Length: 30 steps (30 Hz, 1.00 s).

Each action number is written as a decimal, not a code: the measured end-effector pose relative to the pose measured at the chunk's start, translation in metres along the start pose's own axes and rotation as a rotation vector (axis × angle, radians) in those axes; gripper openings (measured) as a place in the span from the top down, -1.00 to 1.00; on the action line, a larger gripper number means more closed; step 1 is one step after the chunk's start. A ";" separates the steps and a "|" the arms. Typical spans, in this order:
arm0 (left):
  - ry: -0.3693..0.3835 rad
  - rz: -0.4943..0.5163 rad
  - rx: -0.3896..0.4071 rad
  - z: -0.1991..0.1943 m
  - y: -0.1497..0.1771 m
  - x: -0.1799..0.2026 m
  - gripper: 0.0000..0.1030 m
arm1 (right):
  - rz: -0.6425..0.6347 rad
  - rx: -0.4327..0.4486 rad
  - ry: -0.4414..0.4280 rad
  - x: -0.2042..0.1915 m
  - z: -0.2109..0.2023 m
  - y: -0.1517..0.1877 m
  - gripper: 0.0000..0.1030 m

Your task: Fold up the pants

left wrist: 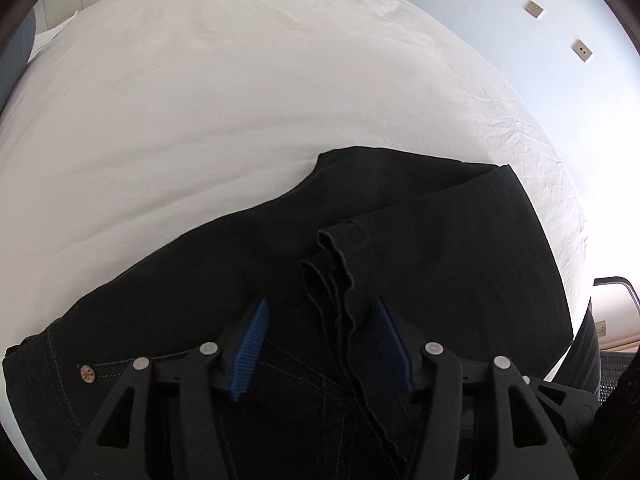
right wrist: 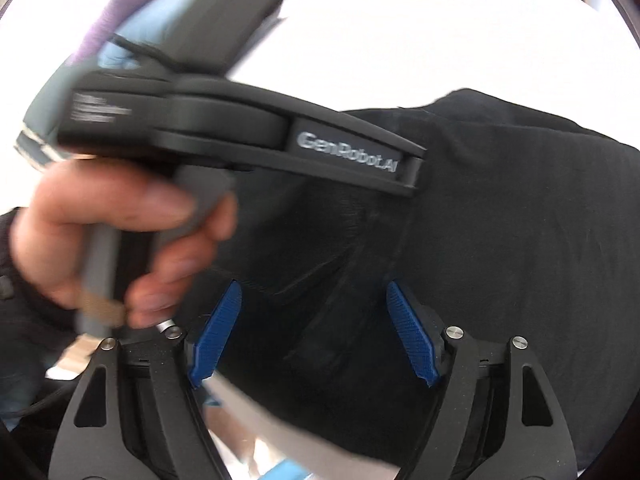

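White bed (left wrist: 240,80) | black pants (left wrist: 440,240) folded, hems bunched | left hand-held gripper (left wrist: 320,312) parted above hems | right hand-held gripper (right wrist: 314,292) parted over pants

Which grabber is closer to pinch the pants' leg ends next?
Probably left. The open left gripper already straddles the leg hems of the black pants. The open right gripper hovers over plain fabric.

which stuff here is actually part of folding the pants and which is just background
Part of the job:
black pants
left gripper, open
right gripper, open
white bed sheet beneath

Background:
wall sockets
chair frame
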<state>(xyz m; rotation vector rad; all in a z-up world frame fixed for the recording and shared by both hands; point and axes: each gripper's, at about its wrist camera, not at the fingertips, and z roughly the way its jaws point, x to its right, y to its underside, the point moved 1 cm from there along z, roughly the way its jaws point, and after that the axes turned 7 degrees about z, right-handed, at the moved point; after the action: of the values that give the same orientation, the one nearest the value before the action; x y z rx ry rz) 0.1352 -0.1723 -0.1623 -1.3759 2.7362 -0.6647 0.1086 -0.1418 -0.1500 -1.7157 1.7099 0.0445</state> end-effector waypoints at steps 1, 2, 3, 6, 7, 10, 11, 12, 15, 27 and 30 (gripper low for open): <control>-0.053 0.002 0.008 -0.005 0.001 -0.001 -0.28 | -0.004 -0.005 -0.033 0.000 -0.007 0.003 -0.45; -0.117 0.010 0.020 -0.010 0.002 0.000 -0.41 | 0.001 -0.004 -0.072 0.002 -0.018 0.006 -0.45; -0.174 0.017 0.037 -0.016 0.002 0.001 -0.43 | 0.015 0.003 -0.104 0.006 -0.029 0.008 -0.45; -0.207 -0.008 0.110 -0.038 0.006 0.008 -0.43 | 0.113 0.039 -0.178 0.041 -0.066 0.008 -0.45; -0.199 -0.012 0.133 -0.044 0.007 0.012 -0.43 | 0.143 0.056 -0.186 0.055 -0.077 0.007 -0.44; -0.192 0.018 0.165 -0.049 0.018 0.038 -0.43 | 0.239 0.127 -0.210 0.105 -0.123 -0.002 -0.44; -0.194 0.024 0.166 -0.047 0.023 0.046 -0.43 | 0.293 0.155 -0.217 0.130 -0.134 -0.006 -0.40; -0.191 0.031 0.155 -0.041 0.028 0.057 -0.43 | 0.355 0.172 -0.229 0.153 -0.142 -0.010 -0.34; -0.178 0.061 0.068 -0.014 0.046 0.079 -0.43 | 0.490 0.199 -0.305 0.211 -0.150 -0.023 -0.22; -0.182 -0.001 0.042 0.004 0.079 0.095 -0.50 | 0.611 0.029 -0.385 0.311 -0.066 -0.094 -0.05; -0.178 -0.009 0.049 0.009 0.082 0.100 -0.51 | 0.581 0.005 -0.423 0.299 -0.061 -0.082 -0.05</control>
<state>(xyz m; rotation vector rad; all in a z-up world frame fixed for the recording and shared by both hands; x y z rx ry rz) 0.0130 -0.2100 -0.1832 -1.3668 2.5613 -0.5750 0.1919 -0.4400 -0.2137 -1.0526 1.8052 0.6182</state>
